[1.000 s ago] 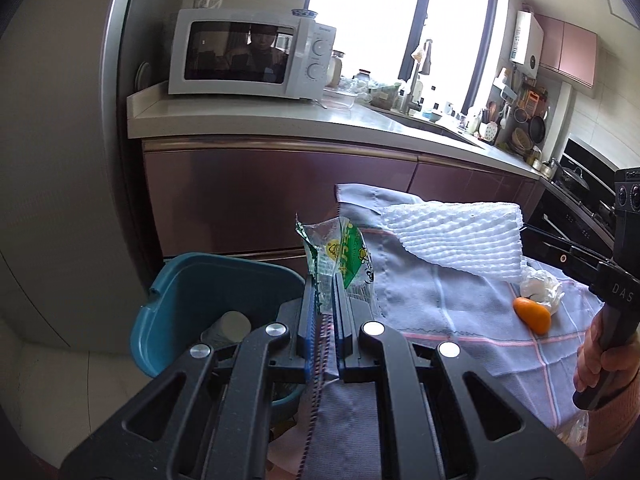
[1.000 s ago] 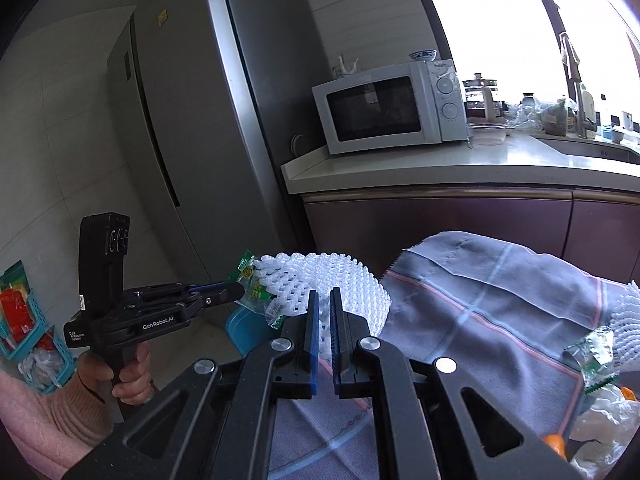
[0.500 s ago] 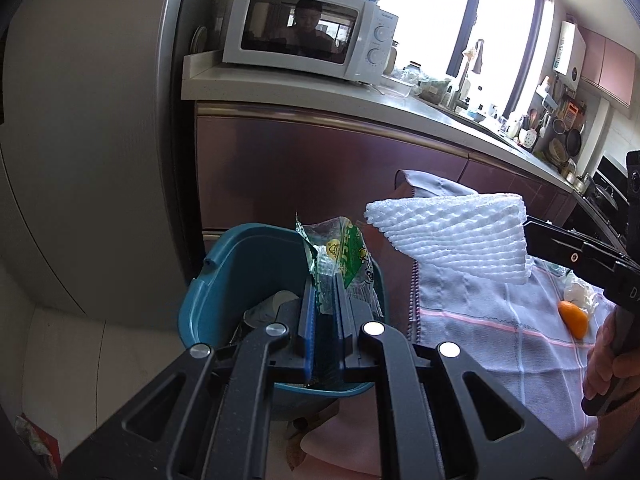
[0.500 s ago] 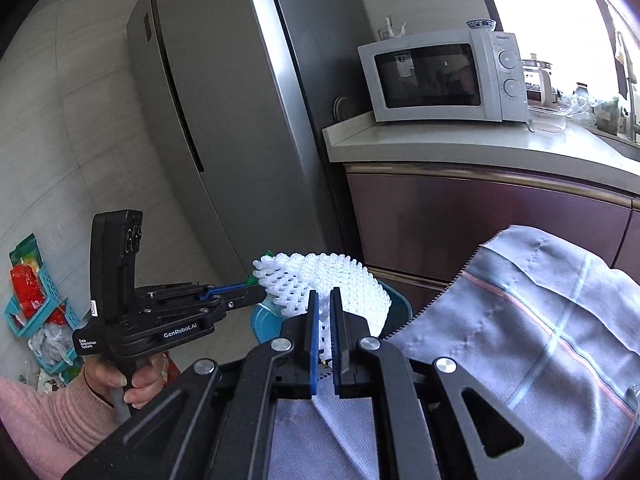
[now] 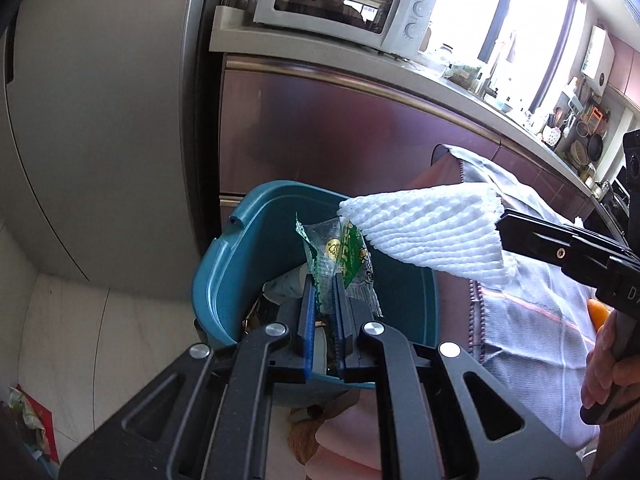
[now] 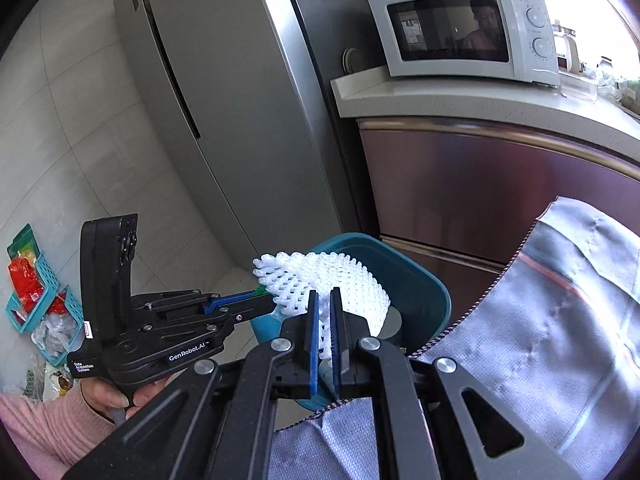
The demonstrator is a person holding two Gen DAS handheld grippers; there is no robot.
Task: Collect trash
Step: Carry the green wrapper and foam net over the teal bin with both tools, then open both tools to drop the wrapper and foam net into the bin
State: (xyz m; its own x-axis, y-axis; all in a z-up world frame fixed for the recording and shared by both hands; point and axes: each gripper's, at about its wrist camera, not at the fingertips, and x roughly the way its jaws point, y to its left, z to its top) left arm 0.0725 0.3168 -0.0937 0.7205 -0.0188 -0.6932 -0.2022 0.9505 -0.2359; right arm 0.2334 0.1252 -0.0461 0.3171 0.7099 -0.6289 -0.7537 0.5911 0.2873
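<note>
My left gripper (image 5: 323,280) is shut on a green and clear snack wrapper (image 5: 340,254) and holds it over the mouth of a teal trash bin (image 5: 224,264). The bin has some rubbish inside. My right gripper (image 6: 324,296) is shut on a white foam fruit net (image 6: 320,276), which hangs above the bin's (image 6: 424,280) right rim. In the left wrist view the foam net (image 5: 428,232) sticks out from the right gripper (image 5: 502,226) just right of the wrapper. In the right wrist view the left gripper (image 6: 264,300) reaches in from the left, its tips partly behind the net.
A grey checked tablecloth (image 6: 560,320) covers the table right of the bin, with an orange peel (image 5: 598,312) on it. Behind stand a steel fridge (image 6: 224,100), a dark red cabinet (image 5: 340,128) and a microwave (image 6: 460,32). Blue baskets (image 6: 36,300) sit on the floor.
Both grippers have swung left off the table and down, so the wrapper and the foam net now hang over the bin. Both grips are unchanged.
</note>
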